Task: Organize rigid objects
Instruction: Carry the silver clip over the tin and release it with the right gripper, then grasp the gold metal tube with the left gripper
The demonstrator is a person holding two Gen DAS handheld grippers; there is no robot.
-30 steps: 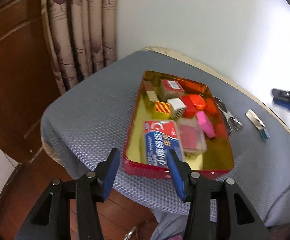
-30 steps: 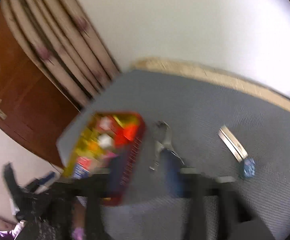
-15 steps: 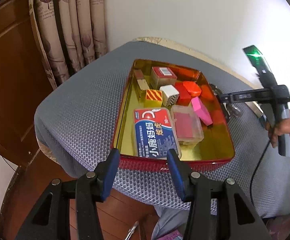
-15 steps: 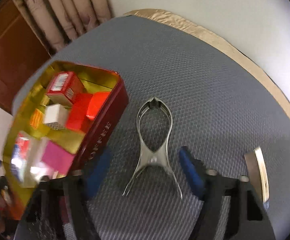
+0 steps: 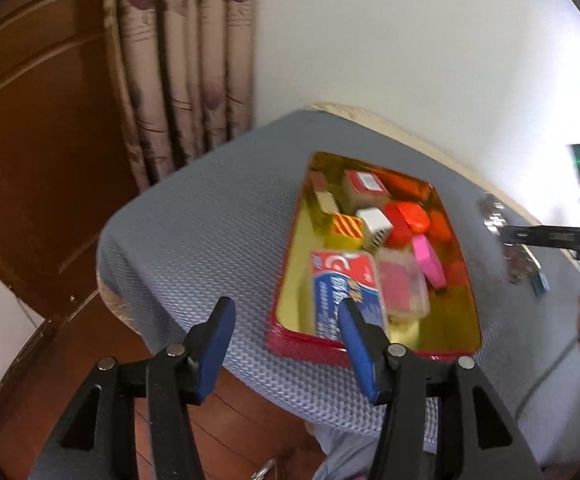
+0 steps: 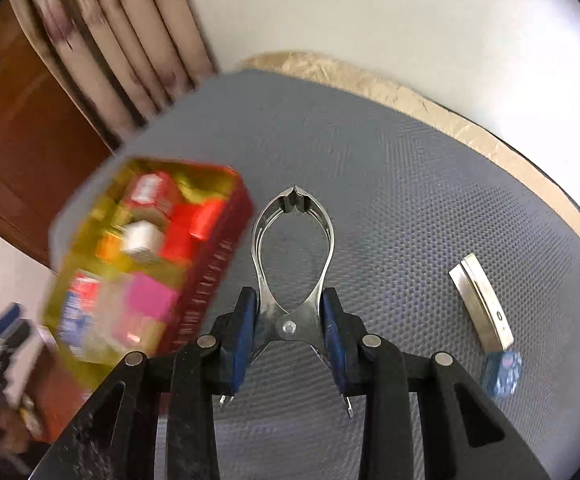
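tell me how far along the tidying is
Done: the red tin already holds the boxes and blocks. In hand: the right gripper is shut on the metal clamp, which is not yet in the tin. Left: the silver bar and blue piece lie on the grey mat. The left gripper is open.

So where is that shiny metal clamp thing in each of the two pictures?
Left wrist view: the metal tongs are blurred at far right, beyond the red tin.
Right wrist view: centre, the tongs lie between the right gripper fingers.
Shared landmark: the red tin, beside the tongs.
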